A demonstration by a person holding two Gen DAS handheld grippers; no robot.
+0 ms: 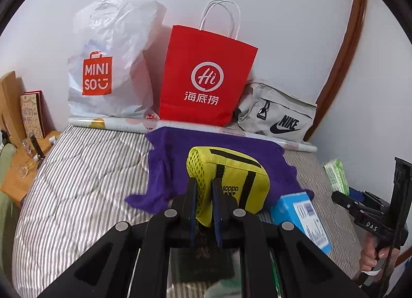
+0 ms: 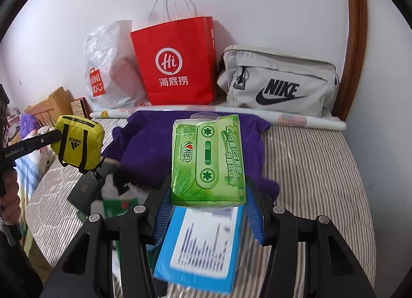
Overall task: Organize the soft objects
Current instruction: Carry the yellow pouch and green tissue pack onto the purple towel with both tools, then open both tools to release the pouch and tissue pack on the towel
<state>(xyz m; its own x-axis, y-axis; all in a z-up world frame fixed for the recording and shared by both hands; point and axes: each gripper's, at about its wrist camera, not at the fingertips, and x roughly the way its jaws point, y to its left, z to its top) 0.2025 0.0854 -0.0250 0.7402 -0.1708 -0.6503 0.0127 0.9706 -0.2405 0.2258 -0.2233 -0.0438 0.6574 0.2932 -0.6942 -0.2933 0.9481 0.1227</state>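
The left gripper [image 1: 204, 195] pinches the yellow pouch [image 1: 229, 182] above the purple cloth [image 1: 164, 166]. Right of the cloth lie a blue box [image 1: 301, 218] and green pack [image 1: 336, 175]; behind it, a red bag [image 1: 206, 76].

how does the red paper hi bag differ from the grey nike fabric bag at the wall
The red paper bag stands tall and upright with stiff flat sides; the grey Nike fabric bag lies low and wide, soft and rounded. The red bag has thin white cord handles sticking up and an open top; the grey bag has a zipper with a black pull. The red bag carries a white circular Hi logo, the grey one a black swoosh. Both rest at the head of the striped bed against the white wall.
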